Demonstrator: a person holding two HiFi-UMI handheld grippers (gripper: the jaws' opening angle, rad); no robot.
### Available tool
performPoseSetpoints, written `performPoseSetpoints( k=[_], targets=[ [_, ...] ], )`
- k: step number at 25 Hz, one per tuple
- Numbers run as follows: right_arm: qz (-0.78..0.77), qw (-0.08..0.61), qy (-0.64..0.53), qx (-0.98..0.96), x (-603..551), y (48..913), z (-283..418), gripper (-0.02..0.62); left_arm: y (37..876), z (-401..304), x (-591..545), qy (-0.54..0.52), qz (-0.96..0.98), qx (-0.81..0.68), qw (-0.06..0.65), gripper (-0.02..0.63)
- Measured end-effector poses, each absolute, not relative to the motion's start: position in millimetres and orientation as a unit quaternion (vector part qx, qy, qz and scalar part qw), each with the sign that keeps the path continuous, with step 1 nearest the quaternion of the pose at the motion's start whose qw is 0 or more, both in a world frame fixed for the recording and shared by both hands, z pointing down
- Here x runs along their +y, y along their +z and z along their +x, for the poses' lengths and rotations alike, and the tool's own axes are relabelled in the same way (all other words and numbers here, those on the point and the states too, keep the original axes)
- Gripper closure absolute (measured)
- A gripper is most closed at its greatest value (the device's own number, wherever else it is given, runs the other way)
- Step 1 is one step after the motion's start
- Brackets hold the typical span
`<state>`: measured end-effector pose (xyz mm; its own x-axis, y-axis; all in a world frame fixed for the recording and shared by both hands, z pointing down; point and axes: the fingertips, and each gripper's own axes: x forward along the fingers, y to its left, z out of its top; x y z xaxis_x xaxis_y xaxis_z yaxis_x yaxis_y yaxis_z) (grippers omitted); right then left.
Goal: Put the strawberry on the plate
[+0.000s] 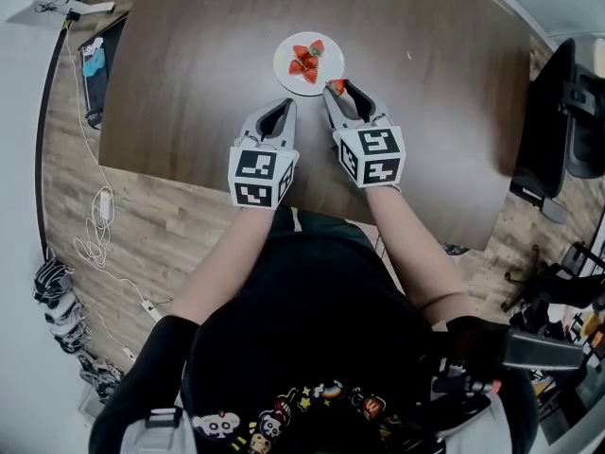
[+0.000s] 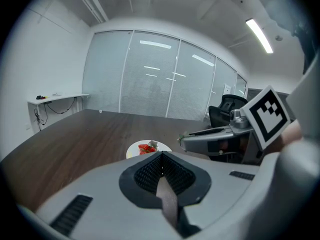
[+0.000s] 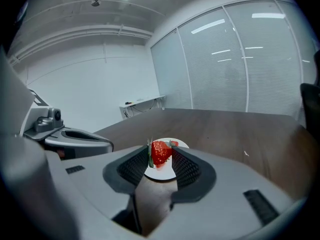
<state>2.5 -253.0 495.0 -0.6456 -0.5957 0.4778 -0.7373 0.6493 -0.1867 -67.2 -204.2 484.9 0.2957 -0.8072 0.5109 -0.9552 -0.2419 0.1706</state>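
A small white plate sits on the dark wooden table and holds several red strawberries. My right gripper is shut on one more strawberry and hovers just off the plate's near right rim. In the right gripper view that strawberry is pinched between the jaw tips, with the plate showing behind it. My left gripper is shut and holds nothing, a short way to the near left of the plate. The strawberries on the plate show just past its tips.
A black office chair stands at the table's right side. Cables and a dark device lie on the wood floor to the left. The table's near edge runs just under both grippers.
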Motion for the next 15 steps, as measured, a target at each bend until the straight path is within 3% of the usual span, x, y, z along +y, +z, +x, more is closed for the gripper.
performPoseSetpoints(
  k=[15],
  targets=[
    [0.326, 0.244, 0.179, -0.896, -279.0, 544.8, -10.4, 0.451, 521.6, -76.7, -220.6, 0.170, 0.742, -0.594, 0.261, 0.617]
  ],
)
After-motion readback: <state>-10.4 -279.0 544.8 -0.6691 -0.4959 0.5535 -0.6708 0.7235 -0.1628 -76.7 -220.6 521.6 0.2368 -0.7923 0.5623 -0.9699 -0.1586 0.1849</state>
